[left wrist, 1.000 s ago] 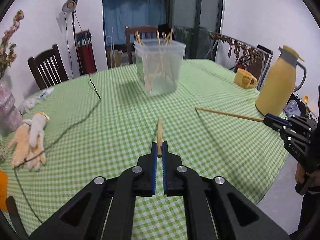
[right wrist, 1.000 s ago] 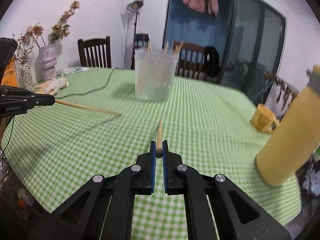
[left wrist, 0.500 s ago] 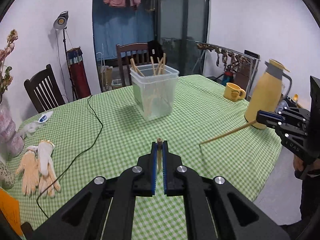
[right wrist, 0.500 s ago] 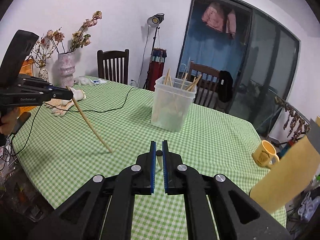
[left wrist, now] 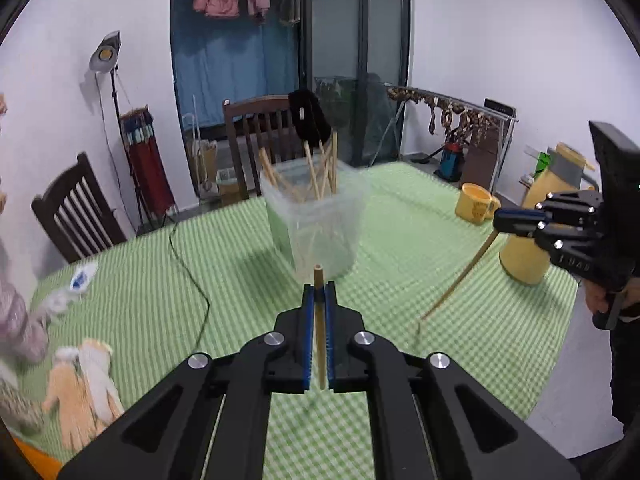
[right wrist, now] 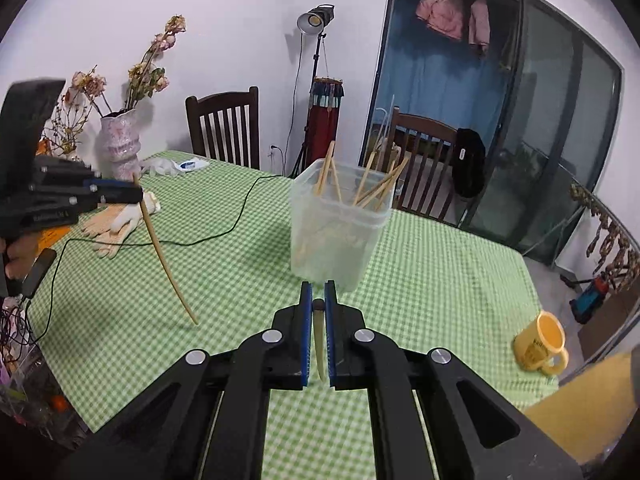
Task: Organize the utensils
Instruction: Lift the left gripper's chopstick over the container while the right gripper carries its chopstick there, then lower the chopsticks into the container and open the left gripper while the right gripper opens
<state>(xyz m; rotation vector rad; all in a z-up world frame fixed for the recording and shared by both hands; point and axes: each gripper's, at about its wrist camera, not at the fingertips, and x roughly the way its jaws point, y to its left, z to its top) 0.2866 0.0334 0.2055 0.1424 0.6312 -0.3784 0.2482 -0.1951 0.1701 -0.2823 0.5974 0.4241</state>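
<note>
The left gripper (left wrist: 319, 292) is closed on 1 chopstick (left wrist: 319, 320), which stands almost upright between its blue pads, the top end just above the fingertips; from the right wrist view this chopstick hangs down from the gripper, above the table (right wrist: 248, 280); the right gripper (right wrist: 319, 292) is closed on another chopstick (right wrist: 319, 340), held the same way, its lower end also above the green checked cloth; ahead of both grippers a clear bin (left wrist: 316, 224) stands on the table with several chopsticks leaning inside; a yellow mug (right wrist: 540, 340) and a yellow jug (left wrist: 540, 216) are at the right side, gloves (right wrist: 116, 220) and a black cable (right wrist: 224, 232) at the left.
</note>
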